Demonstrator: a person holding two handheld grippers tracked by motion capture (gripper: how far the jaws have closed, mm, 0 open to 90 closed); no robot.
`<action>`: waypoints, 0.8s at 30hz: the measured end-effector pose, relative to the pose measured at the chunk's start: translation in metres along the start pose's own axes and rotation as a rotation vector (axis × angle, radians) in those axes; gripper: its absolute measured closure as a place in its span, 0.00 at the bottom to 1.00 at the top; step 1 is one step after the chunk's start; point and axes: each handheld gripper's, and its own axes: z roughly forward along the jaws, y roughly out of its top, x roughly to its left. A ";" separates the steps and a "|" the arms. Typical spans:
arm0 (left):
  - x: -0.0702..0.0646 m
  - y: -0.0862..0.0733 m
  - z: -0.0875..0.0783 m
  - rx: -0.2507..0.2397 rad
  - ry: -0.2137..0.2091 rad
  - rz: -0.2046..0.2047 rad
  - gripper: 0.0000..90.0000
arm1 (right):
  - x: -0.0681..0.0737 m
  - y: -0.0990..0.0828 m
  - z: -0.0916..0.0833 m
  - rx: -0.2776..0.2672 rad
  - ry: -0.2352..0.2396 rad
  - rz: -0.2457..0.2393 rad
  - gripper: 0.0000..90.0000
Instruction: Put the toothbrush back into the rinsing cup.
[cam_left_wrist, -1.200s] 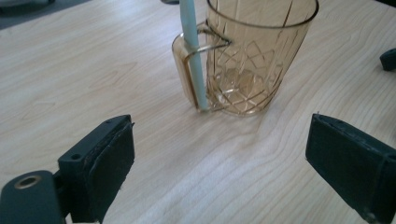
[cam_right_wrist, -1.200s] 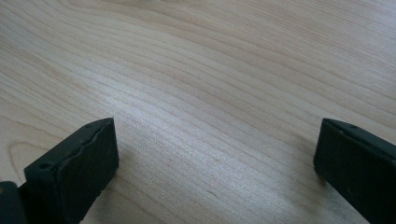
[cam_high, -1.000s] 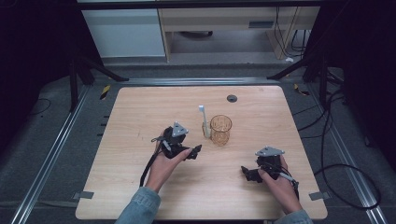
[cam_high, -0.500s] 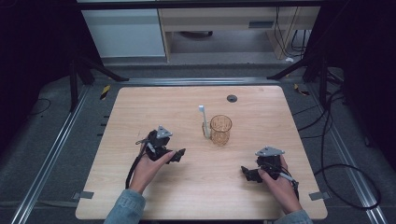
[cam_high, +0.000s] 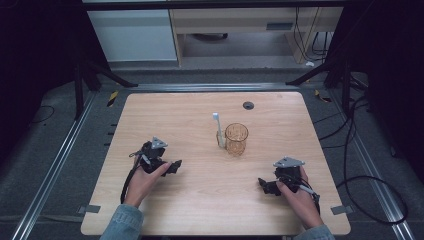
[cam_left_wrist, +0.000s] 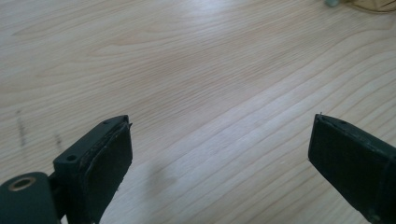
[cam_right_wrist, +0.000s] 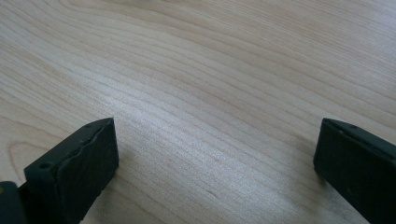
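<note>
Fingers of the left gripper (cam_left_wrist: 219, 154) spread wide apart, nothing between the pads but bare wood grain; one black pad (cam_left_wrist: 105, 165) low at 8 o'clock of the left gripper view, the other at 4 o'clock. Up at 1 o'clock of that view, just the amber base of the glass (cam_left_wrist: 371, 4) and a pale stub beside it, cut by the edge. Fingers of the right gripper (cam_right_wrist: 217, 161) likewise held wide apart over empty counter (cam_right_wrist: 210, 60), gripping nothing.

From the high view: left gripper (cam_high: 174, 166) low at 8 o'clock of the counter (cam_high: 165, 110), held in a hand (cam_high: 142, 182), aimed toward 3 o'clock. Right gripper (cam_high: 263, 185) at 4 o'clock of the counter, held in the other hand (cam_high: 300, 197), aimed toward 9 o'clock. Amber ribbed glass (cam_high: 236, 139) upright near the counter's centre, well apart from both grippers. White toothbrush-like stick (cam_high: 218, 130) leaning just beside the glass, on its 9 o'clock side, head up; touching or not, cannot tell. Small dark round grommet (cam_high: 248, 105) toward 12 o'clock of the counter.
</note>
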 end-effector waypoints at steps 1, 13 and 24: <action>0.004 -0.002 0.000 0.003 0.005 -0.003 0.06 | 0.000 0.000 0.000 0.000 0.000 0.000 0.00; 0.046 -0.025 -0.004 0.020 0.095 -0.071 0.06 | 0.000 0.000 0.000 0.000 0.000 0.000 0.00; 0.068 -0.039 -0.003 0.020 0.156 -0.127 0.07 | 0.000 0.000 0.000 0.000 0.000 0.000 0.00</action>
